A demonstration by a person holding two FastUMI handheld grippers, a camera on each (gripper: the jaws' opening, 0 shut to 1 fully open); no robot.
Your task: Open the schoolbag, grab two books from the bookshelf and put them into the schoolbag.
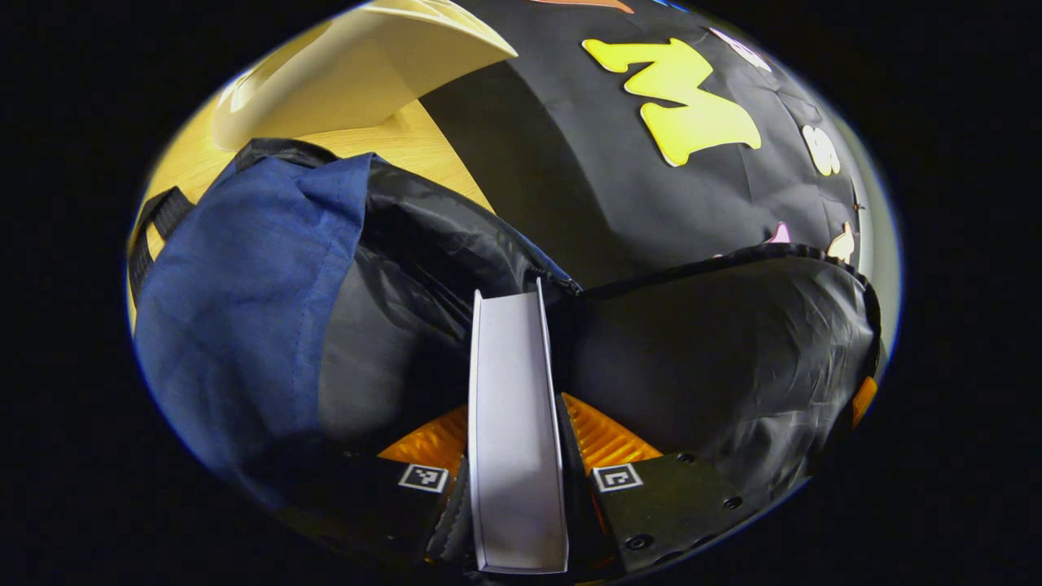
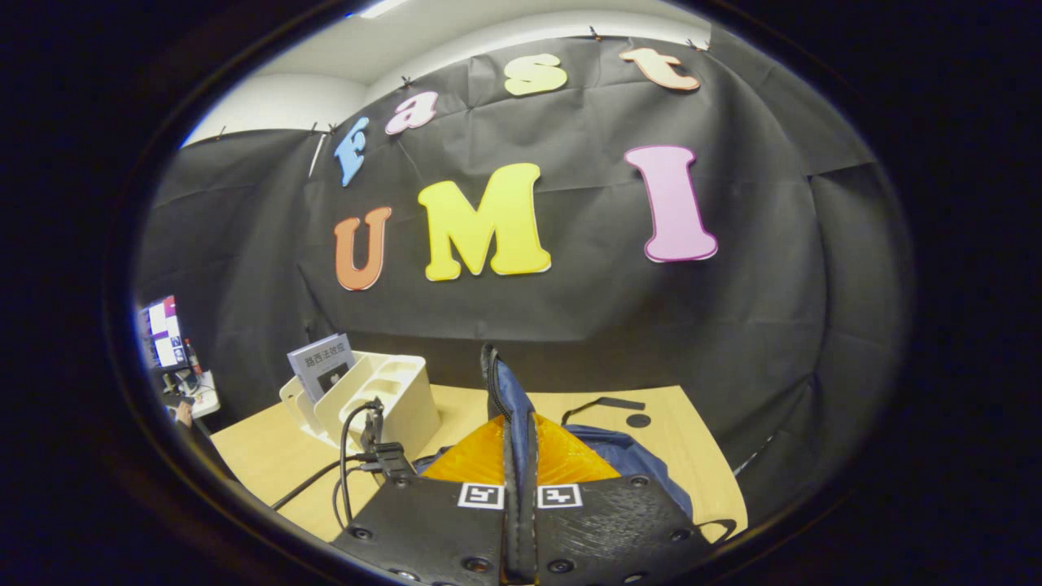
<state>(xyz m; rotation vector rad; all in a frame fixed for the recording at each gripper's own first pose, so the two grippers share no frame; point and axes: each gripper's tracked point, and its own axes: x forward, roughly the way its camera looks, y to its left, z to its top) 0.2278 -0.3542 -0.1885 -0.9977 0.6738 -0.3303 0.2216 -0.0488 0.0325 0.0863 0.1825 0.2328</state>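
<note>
1 white book point(image 1: 514, 423) is gripped edge-on by the left gripper point(image 1: 521, 476) over the open schoolbag point(image 1: 342, 317), so it can slide inside. The bag's rim point(image 2: 505, 407) is pinched by the right gripper point(image 2: 519, 496), keeping the mouth open. Another book point(image 2: 322, 364) is left in the far-left bookshelf point(image 2: 383, 399).

My way ahead is the blue fabric schoolbag's point(image 1: 244, 301) black-lined open mouth; the cream plastic bookshelf point(image 2: 383, 399) blocks the wooden desk point(image 2: 260, 456) beyond.
</note>
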